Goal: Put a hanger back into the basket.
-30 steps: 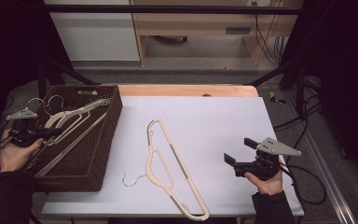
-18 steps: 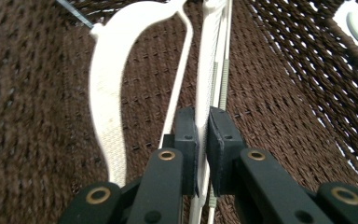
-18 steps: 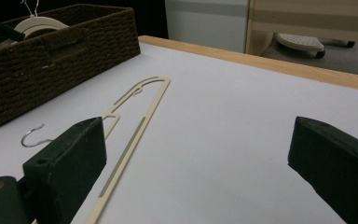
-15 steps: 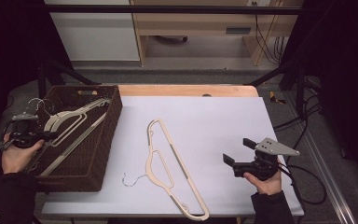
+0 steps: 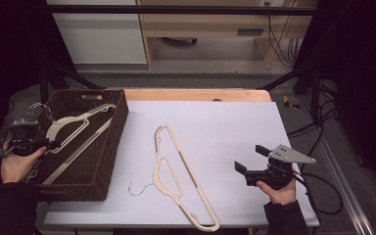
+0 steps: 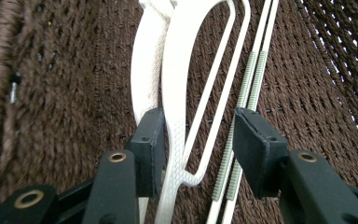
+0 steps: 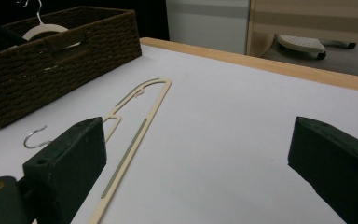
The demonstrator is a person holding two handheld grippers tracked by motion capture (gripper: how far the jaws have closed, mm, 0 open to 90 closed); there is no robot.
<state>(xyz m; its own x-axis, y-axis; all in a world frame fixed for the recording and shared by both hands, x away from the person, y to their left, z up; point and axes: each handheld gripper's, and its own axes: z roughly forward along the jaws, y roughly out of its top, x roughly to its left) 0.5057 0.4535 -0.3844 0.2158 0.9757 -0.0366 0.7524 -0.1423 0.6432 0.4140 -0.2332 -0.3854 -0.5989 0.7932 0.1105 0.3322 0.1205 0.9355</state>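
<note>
Releasing a hanger (image 6: 177, 93) into the basket (image 5: 105, 161), the left hand-held gripper (image 6: 193, 140) has just been opening, pads slack around it; the right hand-held gripper (image 5: 248, 159), gaping empty, should take the desk hanger (image 5: 176, 178) at its nine o'clock.

bright lit tabletop, dark surroundings, soft shadows, near jaws blurred, slight softness overall

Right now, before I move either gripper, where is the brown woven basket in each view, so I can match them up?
High view: the basket stands at the left end of the table.
Left gripper view: its woven floor spans the picture, seen close up.
Right gripper view: it sits at the upper left, farther off.
Shared landmark: the cream hanger lying in the basket.
</note>
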